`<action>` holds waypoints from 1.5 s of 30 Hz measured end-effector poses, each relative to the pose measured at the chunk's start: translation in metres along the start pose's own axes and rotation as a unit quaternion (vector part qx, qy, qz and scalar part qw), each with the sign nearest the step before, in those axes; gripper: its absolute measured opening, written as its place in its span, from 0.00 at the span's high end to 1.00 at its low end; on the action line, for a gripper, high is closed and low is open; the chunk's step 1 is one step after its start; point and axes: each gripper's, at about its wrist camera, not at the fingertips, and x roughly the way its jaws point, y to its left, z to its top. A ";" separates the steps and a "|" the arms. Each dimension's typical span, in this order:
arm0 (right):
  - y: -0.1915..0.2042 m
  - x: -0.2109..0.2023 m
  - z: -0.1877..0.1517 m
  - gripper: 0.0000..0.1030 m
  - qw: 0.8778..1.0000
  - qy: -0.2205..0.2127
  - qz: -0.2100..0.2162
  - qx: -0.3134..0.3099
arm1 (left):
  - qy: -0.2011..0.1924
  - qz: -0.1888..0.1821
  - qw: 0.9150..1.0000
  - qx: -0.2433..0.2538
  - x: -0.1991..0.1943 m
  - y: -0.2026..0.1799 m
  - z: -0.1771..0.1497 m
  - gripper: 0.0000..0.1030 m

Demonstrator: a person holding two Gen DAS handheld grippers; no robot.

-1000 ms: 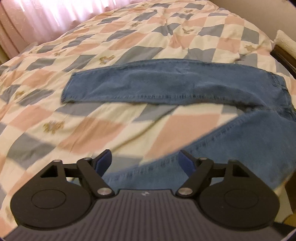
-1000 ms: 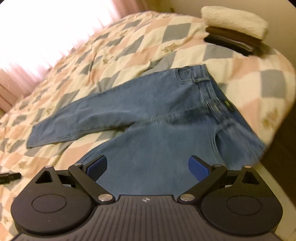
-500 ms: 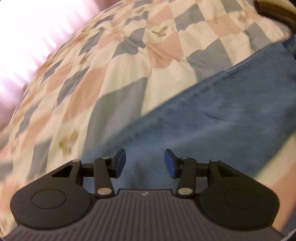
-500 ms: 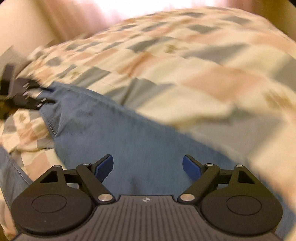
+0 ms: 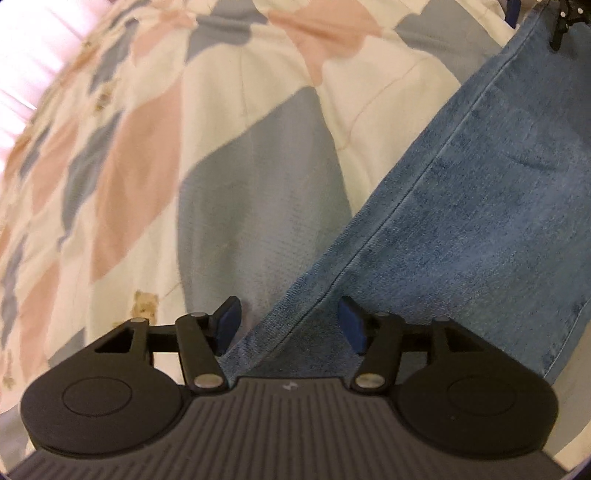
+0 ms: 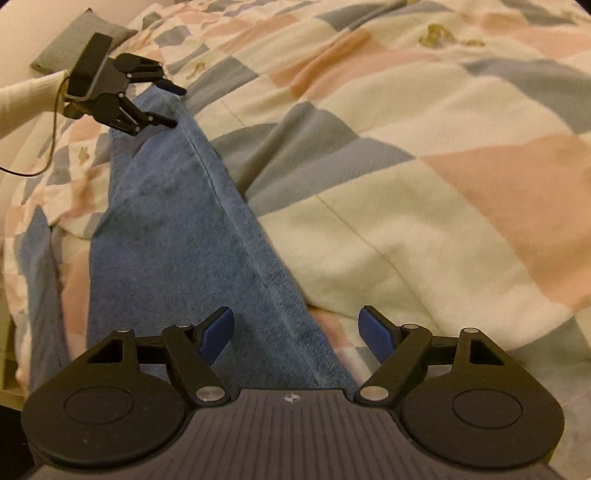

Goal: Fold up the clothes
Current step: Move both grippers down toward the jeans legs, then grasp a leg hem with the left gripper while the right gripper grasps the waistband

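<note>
Blue jeans lie on the bed, and one leg point(image 6: 177, 221) runs from near me to the far left. My right gripper point(image 6: 297, 332) is open and low over that leg, its fingers either side of the leg's right edge. My left gripper point(image 5: 290, 325) is open too, with the denim point(image 5: 480, 203) edge between its blue pads. In the right wrist view the left gripper point(image 6: 173, 105) sits at the leg's far end, fingers apart around the cloth. The right gripper's black body point(image 5: 561, 18) shows at the top right of the left wrist view.
A quilt point(image 6: 424, 184) of pink, grey and cream diamonds covers the bed. A grey cushion point(image 6: 74, 40) lies at the far left. A pale sleeve point(image 6: 22, 99) and a thin black cable point(image 6: 51, 140) trail behind the left gripper.
Both grippers have dropped from a high view of the spread jeans to one leg, one at each end. Their fingers stand closer together than a second ago.
</note>
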 end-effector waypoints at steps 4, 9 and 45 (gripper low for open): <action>0.008 -0.001 -0.004 0.60 1.000 0.005 -0.005 -0.005 | 0.009 -0.023 0.999 0.027 0.010 -0.009 0.003 0.79; 0.035 -0.015 -0.012 0.91 0.997 -0.018 -0.066 -0.037 | -0.014 0.053 0.997 0.052 -0.024 -0.033 -0.009 0.98; 0.338 -0.084 -0.403 0.53 0.633 -0.365 -0.232 0.642 | -0.010 0.028 0.875 -0.483 -0.260 -0.273 -0.312 0.77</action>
